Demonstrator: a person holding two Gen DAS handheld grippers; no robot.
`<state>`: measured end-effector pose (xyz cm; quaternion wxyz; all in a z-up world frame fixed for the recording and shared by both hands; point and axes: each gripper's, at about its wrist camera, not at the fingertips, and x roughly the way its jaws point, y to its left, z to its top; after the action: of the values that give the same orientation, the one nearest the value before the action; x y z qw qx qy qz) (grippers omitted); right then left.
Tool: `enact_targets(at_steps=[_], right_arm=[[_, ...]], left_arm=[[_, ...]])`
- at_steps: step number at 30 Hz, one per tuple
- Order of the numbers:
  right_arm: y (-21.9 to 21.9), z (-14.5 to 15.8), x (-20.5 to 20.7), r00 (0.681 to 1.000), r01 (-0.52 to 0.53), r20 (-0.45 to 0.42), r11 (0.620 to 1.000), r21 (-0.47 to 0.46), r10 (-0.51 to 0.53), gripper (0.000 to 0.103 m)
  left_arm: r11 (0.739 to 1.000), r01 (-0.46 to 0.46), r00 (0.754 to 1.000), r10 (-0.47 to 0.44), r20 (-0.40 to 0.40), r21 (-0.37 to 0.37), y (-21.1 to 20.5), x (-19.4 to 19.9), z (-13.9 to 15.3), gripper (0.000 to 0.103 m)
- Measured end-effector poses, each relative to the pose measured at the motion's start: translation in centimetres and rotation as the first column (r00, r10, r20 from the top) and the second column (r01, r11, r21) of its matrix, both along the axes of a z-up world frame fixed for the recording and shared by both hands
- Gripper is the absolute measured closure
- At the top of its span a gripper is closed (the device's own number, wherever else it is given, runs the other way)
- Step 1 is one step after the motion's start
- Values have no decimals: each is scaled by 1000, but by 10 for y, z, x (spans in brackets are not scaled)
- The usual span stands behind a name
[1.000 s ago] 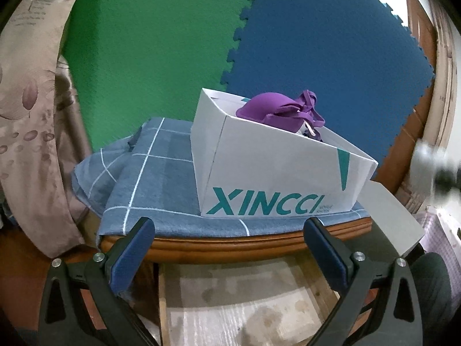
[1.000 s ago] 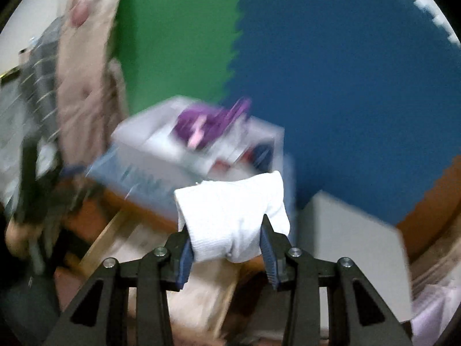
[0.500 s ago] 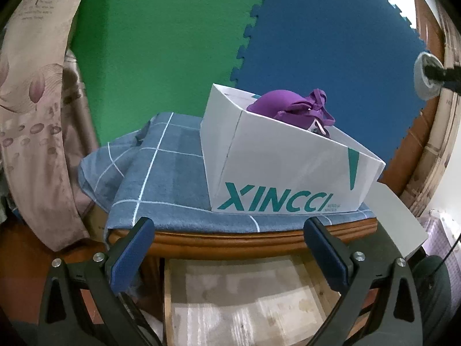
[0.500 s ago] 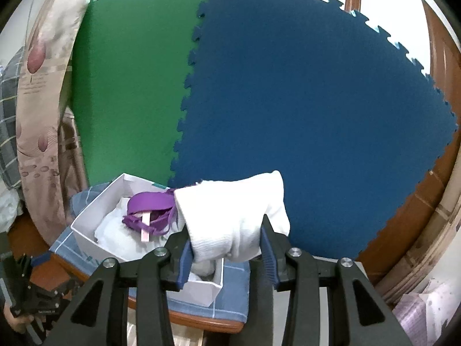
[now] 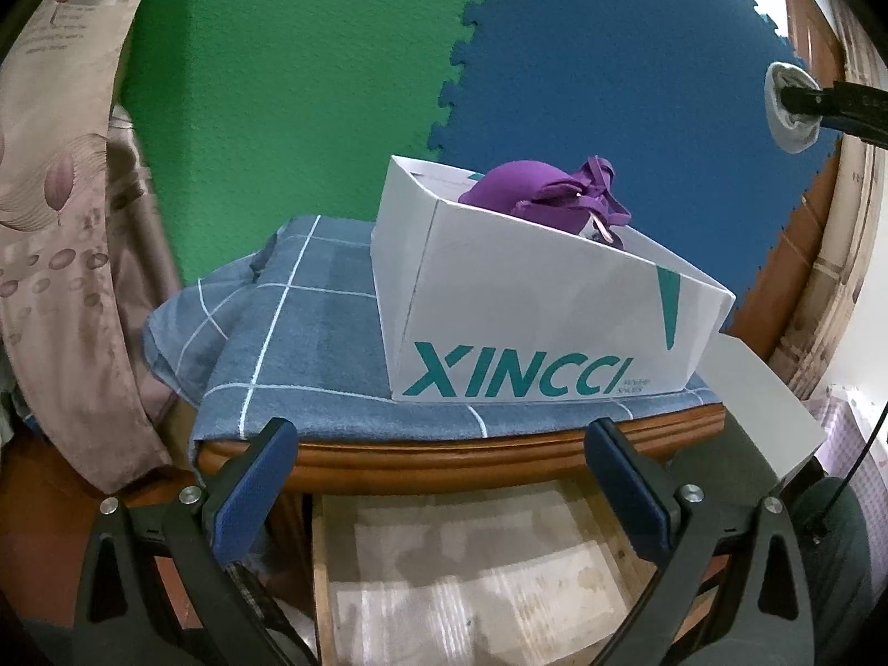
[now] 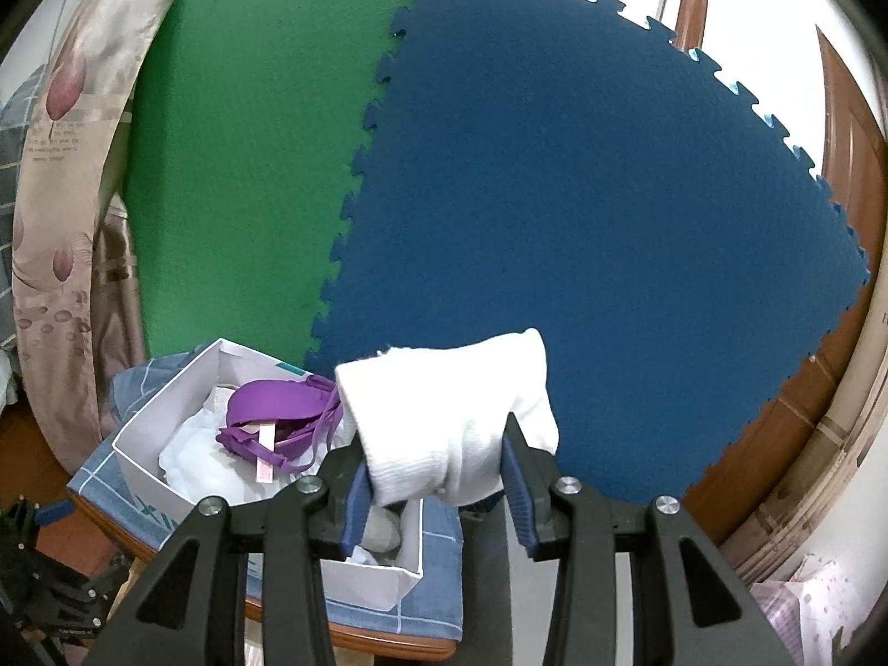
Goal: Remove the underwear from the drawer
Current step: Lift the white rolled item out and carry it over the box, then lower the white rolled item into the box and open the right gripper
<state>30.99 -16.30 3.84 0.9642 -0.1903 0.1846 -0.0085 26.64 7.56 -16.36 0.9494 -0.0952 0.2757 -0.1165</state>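
Open left gripper point(image 5: 438, 477) above drawer point(image 5: 477, 571), purple bra point(image 5: 546, 194) in white box point(image 5: 533, 305)

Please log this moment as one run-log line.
right gripper: shut on folded white cloth garment | left gripper: open, empty | open wooden drawer | white cardboard box: purple bra inside

White underwear point(image 6: 444, 416), ribbed knit, betw. blue pads of right tool point(image 6: 435, 480); tool arms black w/ silver screws. Left tool point(image 5: 438, 491): same black frame, blue pads. Box point(image 5: 533, 327) white w/ teal "XINCCI" lettering + teal wedge mark. Purple bra point(image 6: 277, 416) in it, pink-white tag; white stuff under it. Cloth point(image 5: 311, 344) on counter point(image 5: 444, 452): grey-blue, thin white grid lines. Counter edge reddish-brown wood. Drawer point(image 5: 477, 571) pale wood, whitish liner. Wall mats: green point(image 5: 288, 89) left, dark blue point(image 5: 610, 66) right, jigsaw edges. Curtain point(image 5: 55, 194) beige, mauve bud print.
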Motion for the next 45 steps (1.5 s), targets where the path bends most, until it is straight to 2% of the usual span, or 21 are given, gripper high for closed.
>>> enact_targets(at_steps=[15,18,24,27,32,37,40,45], right_arm=[[2,-9,5,1000,0,-12,1000,6,0,62],[-2,-9,15,999,-18,-43,998,60,21,62],[-16,-15,62,978,-51,-185,969,240,97,62],[-17,-37,93,952,-39,-279,952,302,128,62],[-5,-87,125,911,-21,-389,958,288,137,62],[4,-130,138,881,19,-457,959,283,117,62],[8,-146,142,876,19,-468,960,281,120,61],[9,-148,144,878,16,-462,955,295,128,59]], left_arm=[[999,22,1000,-22,-1,33,-8,-1,-2,1],[999,25,1000,-25,-2,36,-8,-1,-2,1],[998,36,999,-36,-3,52,-13,-1,-3,1],[997,47,999,-47,4,55,-15,-4,-2,1],[996,67,998,-67,-8,54,-16,-4,-5,1],[997,69,997,-68,-22,36,-14,-3,-7,1],[997,68,997,-67,-28,30,-15,-1,-8,1],[996,71,997,-69,-42,55,-19,2,-11,1]])
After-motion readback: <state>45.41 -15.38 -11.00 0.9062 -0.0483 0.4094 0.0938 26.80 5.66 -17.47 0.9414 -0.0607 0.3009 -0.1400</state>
